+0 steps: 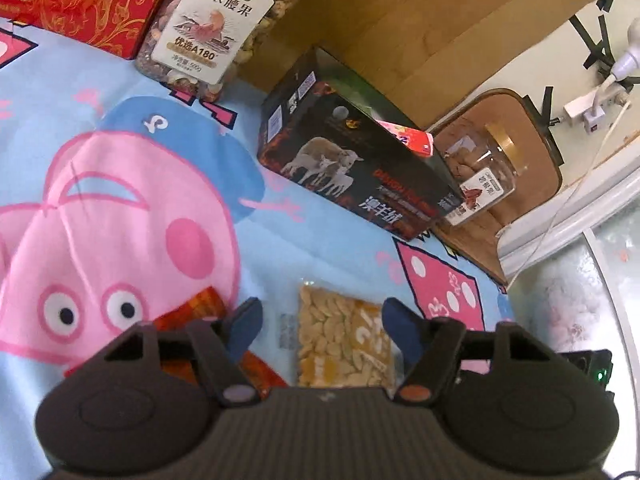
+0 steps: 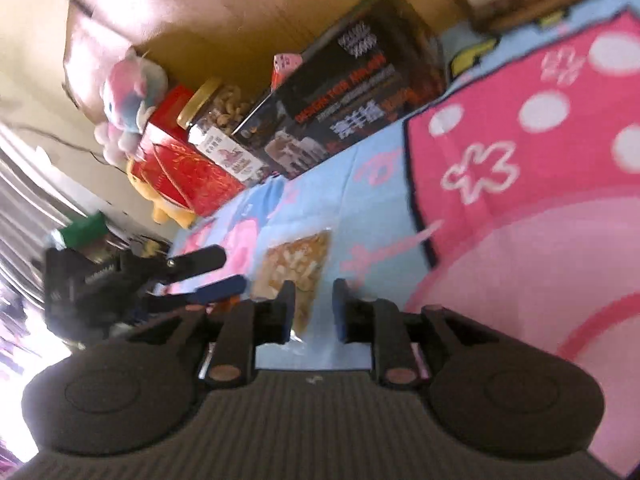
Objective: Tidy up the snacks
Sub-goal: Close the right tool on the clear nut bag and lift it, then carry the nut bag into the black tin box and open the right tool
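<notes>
Straddling seed packet (image 1: 344, 340), left gripper (image 1: 320, 326) wide open (right gripper (image 2: 314, 308) narrower).

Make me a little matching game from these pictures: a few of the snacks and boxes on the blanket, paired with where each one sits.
Things:
1. clear bag of nuts
2. cashew jar
3. black box
4. red box

Places:
A. far left corner
B. between the open fingers of the left gripper
C. between red box and black box
D. right of the cashew jar

Pairs: 1-B, 2-C, 3-D, 4-A
</notes>
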